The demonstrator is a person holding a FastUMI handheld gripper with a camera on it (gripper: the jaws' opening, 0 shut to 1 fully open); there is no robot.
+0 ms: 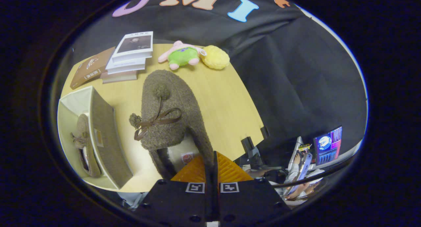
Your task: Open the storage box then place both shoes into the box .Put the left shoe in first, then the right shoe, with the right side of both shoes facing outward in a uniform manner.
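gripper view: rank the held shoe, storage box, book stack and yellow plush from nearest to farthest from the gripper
1. Held shoe, pinched between the gripper fingers.
2. Storage box, to the left, one shoe inside.
3. Book stack, beyond the box.
4. Yellow plush, far table edge; too close to the books to rank firmly.

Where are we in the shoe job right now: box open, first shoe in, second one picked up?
Done: the storage box is open with its lid swung aside, and one shoe already sits inside. In hand: the gripper has its jaws closed on the rim of the second shoe, held above the wooden table. Left: carry it over to the box and set it beside the first, facing the same way.
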